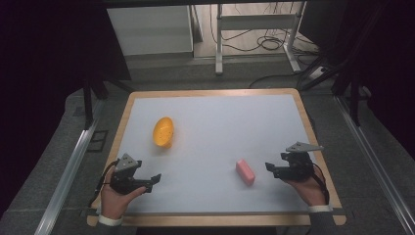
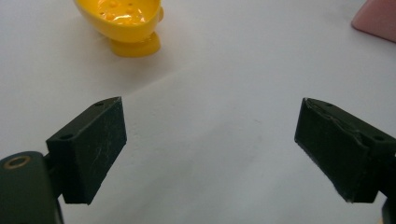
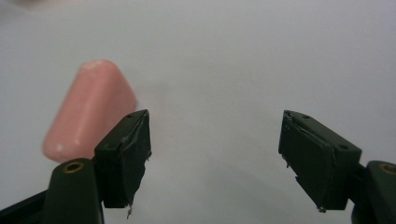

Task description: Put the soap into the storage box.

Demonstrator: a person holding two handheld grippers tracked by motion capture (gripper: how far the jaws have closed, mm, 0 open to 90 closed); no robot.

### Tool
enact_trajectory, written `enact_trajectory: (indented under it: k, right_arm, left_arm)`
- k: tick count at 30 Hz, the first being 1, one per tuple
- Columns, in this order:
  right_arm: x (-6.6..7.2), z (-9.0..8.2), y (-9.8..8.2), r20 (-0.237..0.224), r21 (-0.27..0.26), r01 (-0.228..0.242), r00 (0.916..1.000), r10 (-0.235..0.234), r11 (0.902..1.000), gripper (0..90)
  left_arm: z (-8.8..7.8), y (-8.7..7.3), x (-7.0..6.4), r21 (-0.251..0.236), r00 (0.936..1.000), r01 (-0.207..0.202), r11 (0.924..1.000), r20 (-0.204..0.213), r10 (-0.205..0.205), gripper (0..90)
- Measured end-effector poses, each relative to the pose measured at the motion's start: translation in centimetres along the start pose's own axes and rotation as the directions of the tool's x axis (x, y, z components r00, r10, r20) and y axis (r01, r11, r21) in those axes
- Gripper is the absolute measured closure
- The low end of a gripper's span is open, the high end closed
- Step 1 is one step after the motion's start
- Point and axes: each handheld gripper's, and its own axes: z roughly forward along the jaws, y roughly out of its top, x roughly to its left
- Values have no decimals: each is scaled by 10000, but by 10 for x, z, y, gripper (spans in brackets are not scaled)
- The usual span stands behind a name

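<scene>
Soap (image 1: 245,172), a pink bar, lay on the white table (image 1: 220,122), just left of the right gripper (image 1: 270,169), well right of the yellow cup (image 1: 163,132). Both grippers, the left gripper (image 1: 151,182) included, stood released, grasping nothing. Closing off-centre would likely shove the slick bar aside.

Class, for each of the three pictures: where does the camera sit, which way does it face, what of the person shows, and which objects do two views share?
High view: above the person's side, facing forward and down at the white table; both hands hold the left gripper and right gripper.
Left gripper view: on the left gripper, facing the yellow bowl; open jaws.
Right gripper view: on the right gripper, beside the pink block; open jaws.
Shared: bowl and block appear in the high view too.
</scene>
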Motion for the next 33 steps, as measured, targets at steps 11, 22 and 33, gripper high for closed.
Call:
enact_trajectory:
  k: [11, 22, 33]
  right_arm:
    - [25, -6, 46, 65, 729, 1026, 9946, -1034, 9920, 258]
    - [58, 3, 68, -339, 1475, 1296, 9915, -1259, 9805, 290]
    - [85, 38, 61, -500, 3116, 1525, 9883, -1441, 9379, 338]
  left_arm:
    - [2, -3, 6, 144, 10000, 14, 9999, 60, -15, 95]
    - [-6, -5, 6, -75, 9999, 103, 9999, 82, -103, 94]
    - [-3, -6, 3, 68, 10000, -4, 10000, 16, 3, 93]
